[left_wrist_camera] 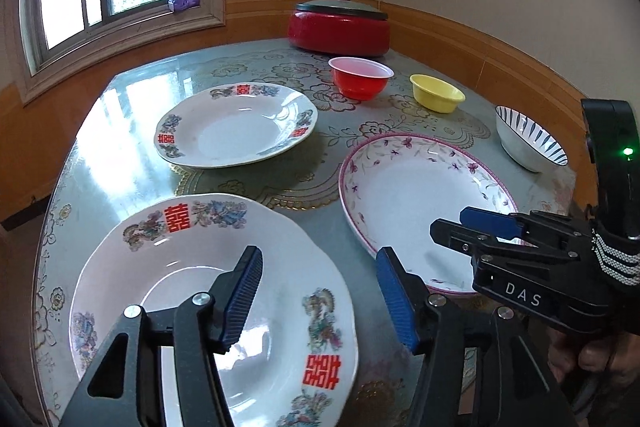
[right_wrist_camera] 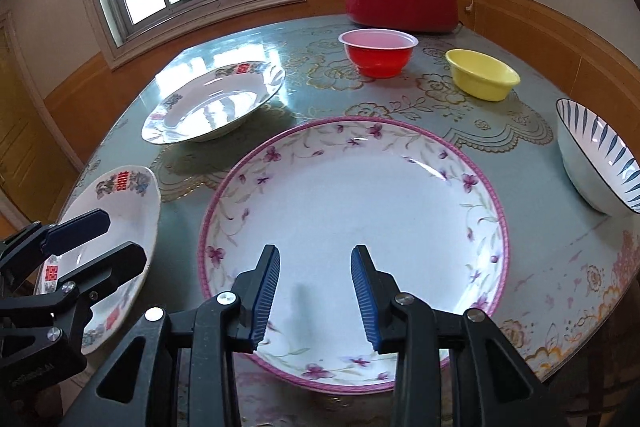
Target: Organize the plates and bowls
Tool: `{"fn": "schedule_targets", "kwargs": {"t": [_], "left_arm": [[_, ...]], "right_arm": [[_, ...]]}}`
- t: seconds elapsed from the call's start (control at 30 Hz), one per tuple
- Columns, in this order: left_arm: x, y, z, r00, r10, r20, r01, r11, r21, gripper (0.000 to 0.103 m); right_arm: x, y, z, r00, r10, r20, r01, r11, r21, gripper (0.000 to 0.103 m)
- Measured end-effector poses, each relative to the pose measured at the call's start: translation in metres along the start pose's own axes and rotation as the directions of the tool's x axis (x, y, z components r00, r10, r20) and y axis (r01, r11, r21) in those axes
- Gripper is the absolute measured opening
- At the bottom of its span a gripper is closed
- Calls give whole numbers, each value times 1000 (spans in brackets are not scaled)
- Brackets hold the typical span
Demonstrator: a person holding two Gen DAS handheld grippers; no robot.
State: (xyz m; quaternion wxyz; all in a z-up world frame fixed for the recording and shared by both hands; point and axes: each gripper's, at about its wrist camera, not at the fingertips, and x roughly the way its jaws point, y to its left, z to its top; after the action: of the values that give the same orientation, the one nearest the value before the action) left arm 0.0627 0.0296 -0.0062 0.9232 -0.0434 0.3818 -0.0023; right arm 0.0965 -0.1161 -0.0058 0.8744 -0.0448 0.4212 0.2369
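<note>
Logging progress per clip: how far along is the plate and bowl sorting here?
Nothing looks done: three plates lie apart, none stacked, and the red bowl, yellow bowl and striped bowl stand separately. In hand: nothing. The left gripper is open over the near plate; the right gripper is open over the floral plate. All stacking is left.

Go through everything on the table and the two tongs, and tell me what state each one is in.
Left tongs: open, empty.
Right tongs: open, empty.
Pink-rimmed plate: upright, empty.
Near red-character plate: upright, empty.
Far red-character plate: upright, empty.
Red bowl: upright.
Yellow bowl: upright.
Striped bowl: upright, empty.
Red pot: lidded.
</note>
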Motion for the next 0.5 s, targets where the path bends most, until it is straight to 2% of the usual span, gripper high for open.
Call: {"fn": "schedule_targets", "kwargs": {"t": [0.1,0.2,0.3,0.4,0.5], "left_arm": [[-5,13,-2,1000,3,8,-3,1000,-8,61],[-13,30,-3,1000,10,24,-9,999,-32,68],[-22,47,-4,999,17,44,-15,998,-57,69],[-28,65,-6,998,21,53,-17,997,-81,70],[-31,81,-10,998,32,53,-26,994,-105,70]], "right_arm": [[0,14,-1,999,44,6,-44,999,-1,37],[-1,24,0,993,121,11,-121,992,32,37],[-3,35,1,978,208,11,-209,977,43,37],[-1,50,1,954,301,-8,-300,953,49,37],[1,63,-1,946,322,-28,-320,946,40,37]]}}
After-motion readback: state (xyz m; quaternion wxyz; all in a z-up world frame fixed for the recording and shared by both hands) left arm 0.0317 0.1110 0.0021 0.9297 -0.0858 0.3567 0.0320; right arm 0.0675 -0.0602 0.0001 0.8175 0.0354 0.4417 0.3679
